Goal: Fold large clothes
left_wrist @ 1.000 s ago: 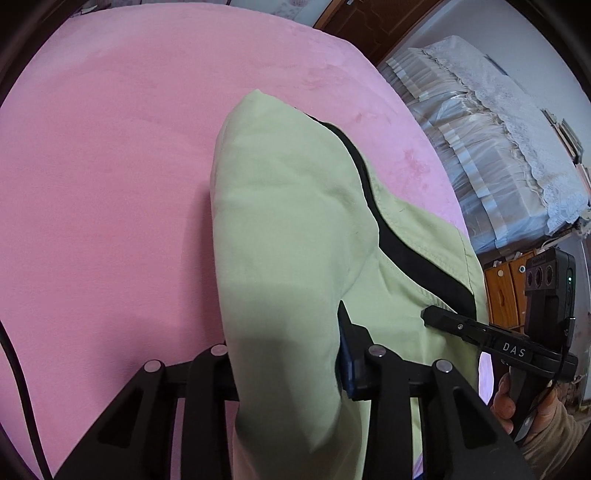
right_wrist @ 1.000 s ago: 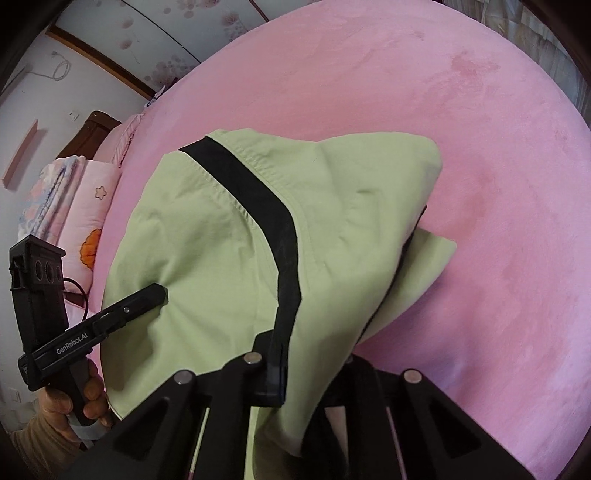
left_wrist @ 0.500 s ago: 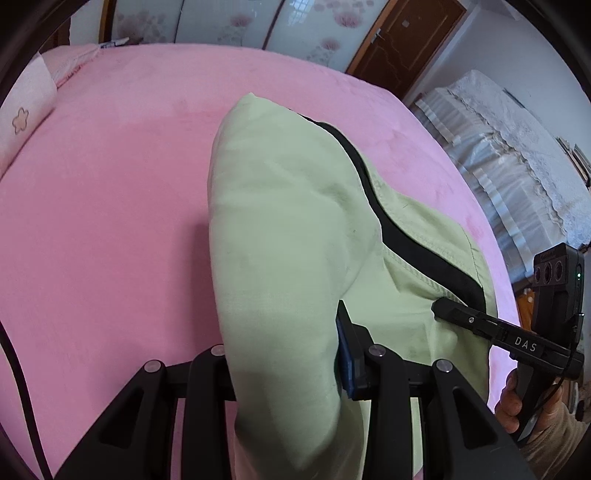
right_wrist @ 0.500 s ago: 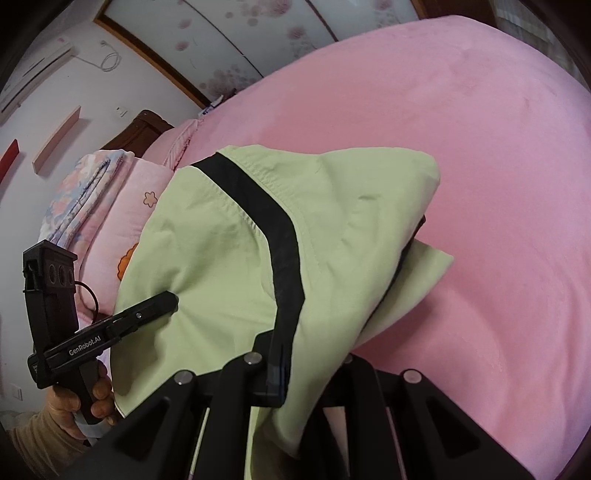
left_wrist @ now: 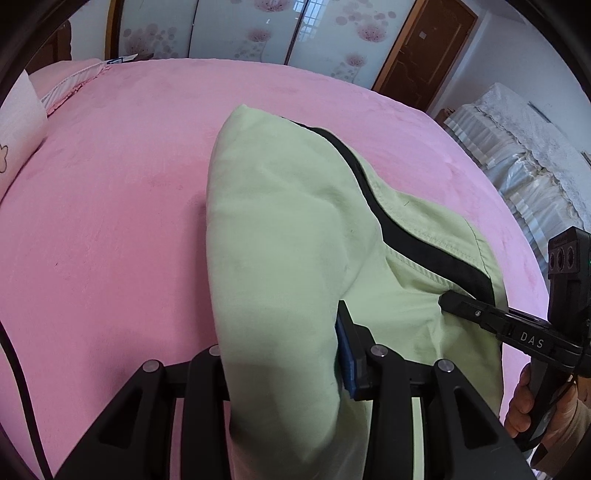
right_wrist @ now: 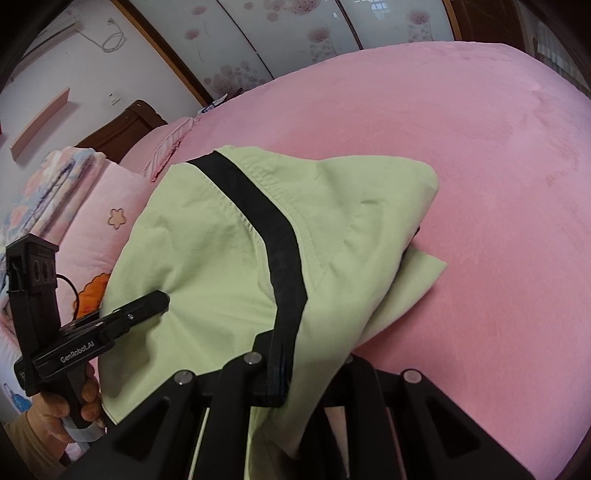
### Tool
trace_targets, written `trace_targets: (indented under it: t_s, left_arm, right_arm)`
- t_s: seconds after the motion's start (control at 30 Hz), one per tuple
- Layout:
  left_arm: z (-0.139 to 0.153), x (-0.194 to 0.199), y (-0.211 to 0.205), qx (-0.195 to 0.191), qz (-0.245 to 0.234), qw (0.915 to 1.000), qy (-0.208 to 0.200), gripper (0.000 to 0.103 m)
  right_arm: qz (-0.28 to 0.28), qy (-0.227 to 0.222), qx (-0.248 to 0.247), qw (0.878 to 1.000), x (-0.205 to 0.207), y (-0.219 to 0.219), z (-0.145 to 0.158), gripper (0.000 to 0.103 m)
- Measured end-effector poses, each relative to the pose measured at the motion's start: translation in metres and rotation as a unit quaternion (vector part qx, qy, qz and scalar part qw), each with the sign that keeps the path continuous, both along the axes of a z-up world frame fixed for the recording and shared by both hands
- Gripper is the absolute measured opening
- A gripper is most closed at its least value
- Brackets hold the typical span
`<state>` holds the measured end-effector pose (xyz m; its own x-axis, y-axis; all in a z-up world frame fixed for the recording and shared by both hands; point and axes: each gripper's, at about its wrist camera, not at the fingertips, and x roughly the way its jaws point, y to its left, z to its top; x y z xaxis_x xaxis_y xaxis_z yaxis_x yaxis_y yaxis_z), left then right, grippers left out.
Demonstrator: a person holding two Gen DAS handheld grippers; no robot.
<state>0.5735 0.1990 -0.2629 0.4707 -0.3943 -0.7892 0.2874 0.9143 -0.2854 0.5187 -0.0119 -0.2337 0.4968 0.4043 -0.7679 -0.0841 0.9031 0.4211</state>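
A light green garment (left_wrist: pixel 295 229) with a black stripe (left_wrist: pixel 406 236) hangs bunched between both grippers above the pink bed (left_wrist: pixel 110 221). In the left wrist view my left gripper (left_wrist: pixel 284 354) is shut on a thick fold of it; the cloth hides the left finger and the blue pad (left_wrist: pixel 345 354) presses its side. The right gripper (left_wrist: pixel 448 304) bites into the cloth at the right, held by a hand (left_wrist: pixel 524 398). In the right wrist view my right gripper (right_wrist: pixel 310 369) is shut on the garment (right_wrist: pixel 221 258) by the stripe (right_wrist: pixel 280 240). The left gripper (right_wrist: pixel 159 299) grips its left edge.
Pink pillows (right_wrist: pixel 110 221) and a dark headboard (right_wrist: pixel 122 133) lie at the bed's (right_wrist: pixel 480 184) left end. Flowered wardrobe doors (left_wrist: pixel 258 33) and a wooden door (left_wrist: pixel 417 48) stand beyond the bed. White lace-covered furniture (left_wrist: pixel 517 166) stands at the right. A black cable (left_wrist: pixel 14 369) runs along the left.
Both grippers have carried the garment across the bed toward its far side; the wardrobe doors and pillows have come into view. Both grips on the cloth look the same.
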Motion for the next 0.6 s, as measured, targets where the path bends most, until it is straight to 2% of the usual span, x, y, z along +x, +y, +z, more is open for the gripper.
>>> trace_targets:
  t_s: [0.13,0.17,0.23,0.37,0.43,0.5,0.6]
  left_arm:
    - [-0.017,0.022,-0.014,0.014,0.002,0.9999,-0.003,0.041]
    - [-0.022,0.023,-0.014,0.020,0.003,0.9998,-0.001,0.045]
    - [-0.032,0.028,-0.014,0.034,0.012,0.9993,0.000,0.057]
    - [-0.035,0.031,-0.015,0.085,0.050,0.9950,-0.015,0.094]
    - [-0.032,0.030,-0.009,0.087,0.067,0.9938,-0.015,0.095]
    - [-0.025,0.024,0.000,0.088,0.083,0.9925,-0.015,0.095]
    - [-0.019,0.007,0.016,0.093,0.102,0.9903,-0.013,0.095]
  right_arm:
    - [0.006,-0.003,-0.031,0.999,0.017,0.005,-0.009,0.010]
    - [0.009,-0.001,-0.048,0.999,0.019,0.009,-0.013,0.011]
    - [0.010,0.003,-0.074,0.997,0.020,0.013,-0.020,0.018]
    - [-0.011,0.021,-0.091,0.996,0.015,0.011,-0.023,0.037]
    - [-0.027,0.023,-0.105,0.994,0.005,0.002,-0.019,0.058]
    - [-0.046,0.011,-0.125,0.991,-0.014,-0.007,-0.010,0.065]
    - [-0.053,0.008,-0.156,0.986,-0.041,-0.011,-0.001,0.066]
